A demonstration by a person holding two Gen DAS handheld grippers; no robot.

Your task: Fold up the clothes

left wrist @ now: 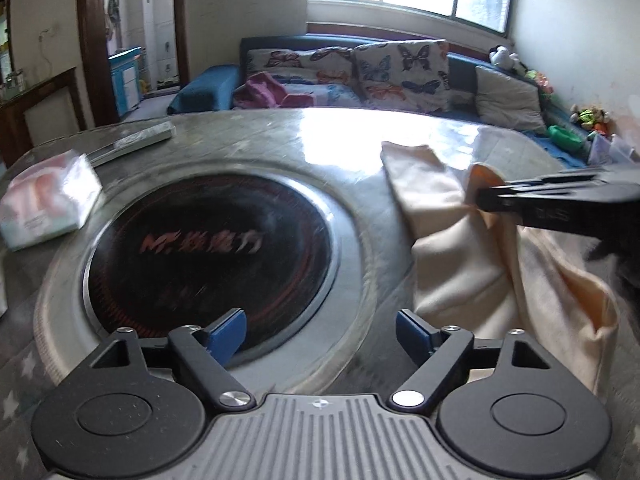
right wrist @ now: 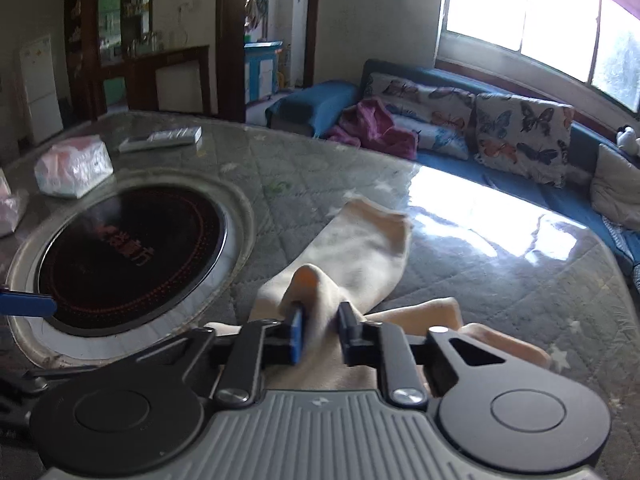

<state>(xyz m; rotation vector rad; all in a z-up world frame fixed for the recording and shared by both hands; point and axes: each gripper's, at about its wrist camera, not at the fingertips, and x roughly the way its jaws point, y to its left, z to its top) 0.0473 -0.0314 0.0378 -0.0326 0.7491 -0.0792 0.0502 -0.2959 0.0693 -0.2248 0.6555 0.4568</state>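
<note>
A: Right gripper [right wrist: 320, 330]?
B: Fingers pinching a bunched fold of the cream cloth [right wrist: 360, 256], lifted a bit off the table [right wrist: 500, 280]. Rest of the cloth trails flat toward the far edge and drapes back under the gripper.
A: Left gripper [left wrist: 320, 334]?
B: Fingers spread wide, nothing btwn them. Hovers over the black round cooktop [left wrist: 208, 256] set in the table's middle, cloth just beside its right finger.
A: What kind of garment?
B: Can't say for sure, pic's blurry; maybe a sleeve end.
A: Around it?
B: Tissue pack [left wrist: 48, 200] and remote [right wrist: 160, 139] on the far-left side, well apart from the cloth. Blue sofa [right wrist: 520, 184] w/ butterfly cushions [right wrist: 520, 136] behind.
</note>
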